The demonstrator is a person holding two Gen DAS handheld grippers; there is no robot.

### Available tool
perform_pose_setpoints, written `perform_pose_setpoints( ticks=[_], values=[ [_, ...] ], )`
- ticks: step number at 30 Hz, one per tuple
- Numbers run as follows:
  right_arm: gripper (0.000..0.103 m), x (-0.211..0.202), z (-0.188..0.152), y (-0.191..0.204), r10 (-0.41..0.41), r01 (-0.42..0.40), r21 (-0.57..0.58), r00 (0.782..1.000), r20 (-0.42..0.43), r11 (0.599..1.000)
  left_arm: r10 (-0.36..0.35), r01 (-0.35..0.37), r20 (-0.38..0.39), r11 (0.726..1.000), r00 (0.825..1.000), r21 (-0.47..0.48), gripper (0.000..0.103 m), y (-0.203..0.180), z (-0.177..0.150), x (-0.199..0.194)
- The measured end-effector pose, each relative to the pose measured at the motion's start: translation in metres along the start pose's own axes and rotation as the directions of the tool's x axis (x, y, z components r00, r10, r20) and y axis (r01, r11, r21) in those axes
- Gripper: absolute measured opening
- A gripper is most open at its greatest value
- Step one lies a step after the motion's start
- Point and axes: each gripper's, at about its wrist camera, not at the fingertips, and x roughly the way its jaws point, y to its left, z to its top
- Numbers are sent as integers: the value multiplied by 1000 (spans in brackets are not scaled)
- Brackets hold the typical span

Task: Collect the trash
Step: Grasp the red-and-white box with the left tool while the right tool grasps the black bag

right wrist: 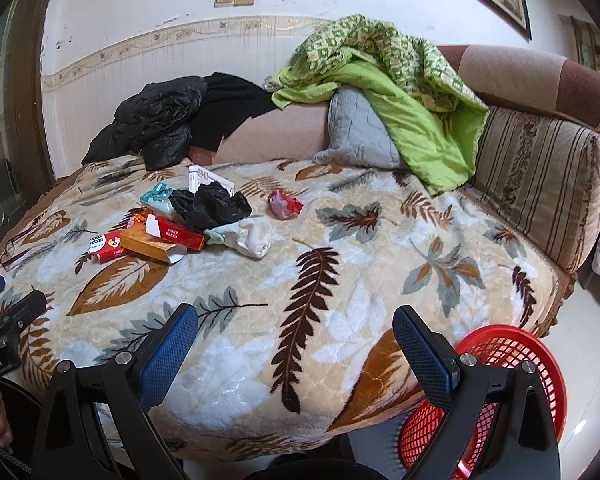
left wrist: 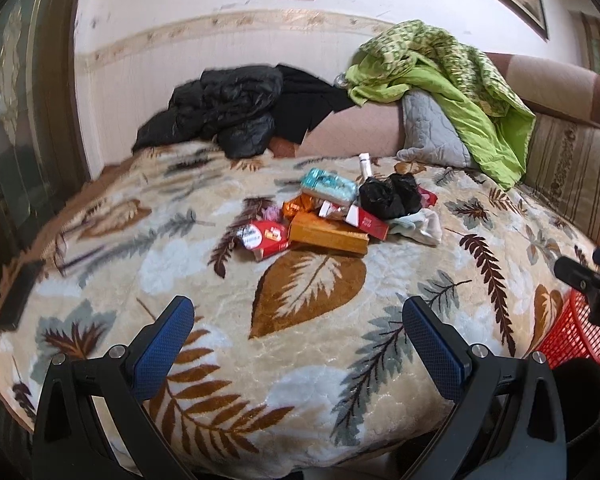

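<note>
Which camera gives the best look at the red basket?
The right wrist view: the red basket shows its rim and mesh beside the bed, partly behind the jaws. The left wrist view catches only a corner at the right edge.

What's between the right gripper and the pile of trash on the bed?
Only bare leaf-patterned fleece blanket lies between the open right gripper and the pile of crumpled boxes and wrappers, seen in the right wrist view.

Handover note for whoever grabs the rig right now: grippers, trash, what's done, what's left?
Left gripper: open, empty, hovering over the leaf-print blanket.
Right gripper: open, empty, near the bed's front edge.
Trash pile sits mid-bed: cartons, wrappers, a black bag, a white sock. One crumpled red wrapper lies apart, to the pile's right.
Red basket is on the floor by the right gripper; nothing visible inside it.
Done: nothing collected. Left: everything.
</note>
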Motion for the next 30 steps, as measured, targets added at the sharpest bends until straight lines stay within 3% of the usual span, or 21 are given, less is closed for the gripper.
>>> perform_pose_setpoints(
  ticks=[4, 6, 8, 10, 17, 19, 20, 22, 24, 25, 26, 30],
  values=[
    [98, 4, -1, 1, 19, -19, -15, 1000, -18, 1000, -44, 36, -78, 994, 996, -103, 102, 21, 9, 21],
    [98, 6, 0, 3, 27, -28, -14, 999, -25, 1000, -50, 36, -109, 992, 993, -123, 97, 28, 19, 37],
    [98, 9, 2, 5, 37, -37, -11, 999, -36, 999, -52, 33, -134, 990, 990, -139, 82, 35, 32, 56],
    [98, 11, 2, 3, 46, -46, -1, 998, -47, 999, -71, 41, -167, 983, 983, -179, 76, 44, 45, 80],
    [98, 16, 5, -1, 62, -60, 28, 996, -63, 998, -75, 28, -243, 981, 967, -191, 75, 70, 83, 159],
    [98, 18, 5, -2, 67, -64, 38, 995, -70, 997, -93, 22, -312, 974, 946, -225, 75, 77, 82, 180],
    [98, 20, 6, -3, 68, -65, 41, 995, -72, 997, -122, 24, -340, 960, 932, -278, 72, 83, 80, 187],
    [98, 22, 6, -5, 72, -68, 52, 994, -78, 996, -189, 52, -318, 919, 929, -392, 72, 92, 75, 189],
    [98, 25, 7, -8, 79, -73, 67, 993, -85, 995, -255, 86, -310, 879, 916, -469, 63, 94, 69, 195],
    [98, 27, 7, -8, 84, -77, 74, 993, -89, 994, -299, 108, -312, 856, 902, -506, 53, 93, 66, 201],
    [98, 29, 7, -9, 90, -82, 81, 992, -93, 993, -318, 117, -315, 844, 894, -523, 42, 92, 65, 205],
    [97, 31, 7, -7, 109, -100, 86, 989, -99, 991, -348, 150, -281, 825, 895, -545, 26, 85, 69, 215]
  ],
)
